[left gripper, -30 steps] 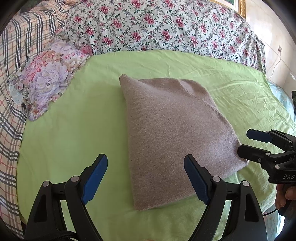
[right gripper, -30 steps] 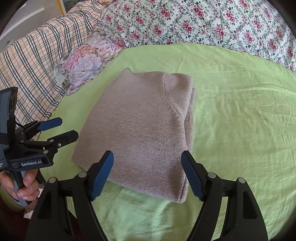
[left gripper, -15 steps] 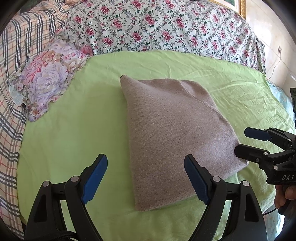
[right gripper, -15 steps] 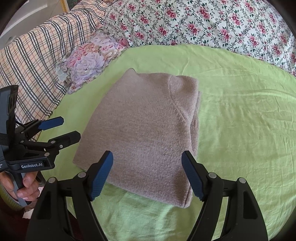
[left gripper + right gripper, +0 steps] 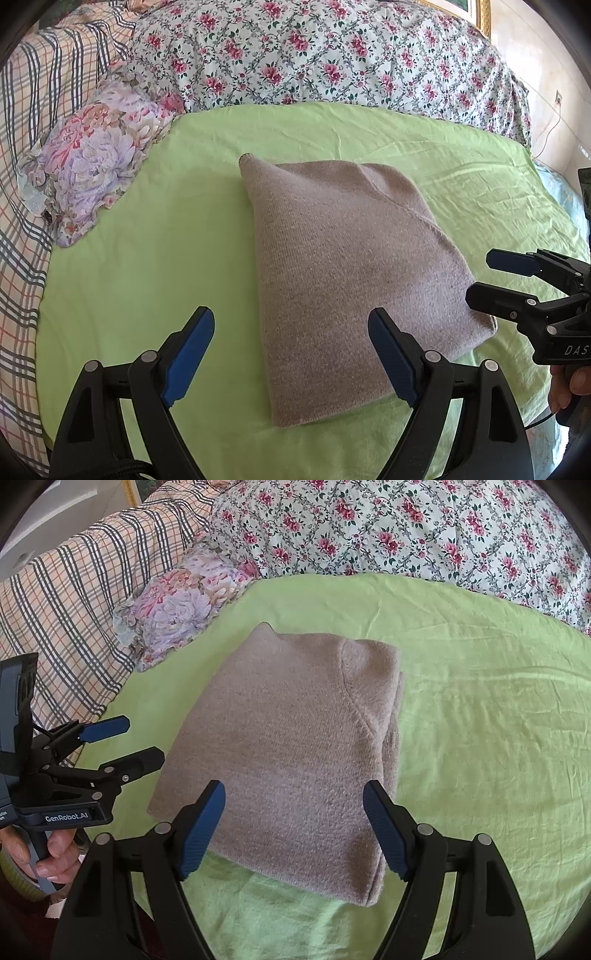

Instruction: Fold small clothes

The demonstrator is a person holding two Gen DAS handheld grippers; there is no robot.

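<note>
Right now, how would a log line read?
sweater: folded, on green sheet | left gripper: open, empty | right gripper: open, empty

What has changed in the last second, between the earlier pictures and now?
Very little. The left gripper and the right gripper drifted slightly, so the folded beige sweater sits a touch differently in each view. Nothing was taken hold of or let go. Both grippers stay open and empty, and the sweater lies folded as before on the green sheet.

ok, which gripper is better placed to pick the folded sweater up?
Right, marginally. The right gripper is open with the sweater edge between its fingers; the left gripper sits half off it.
</note>
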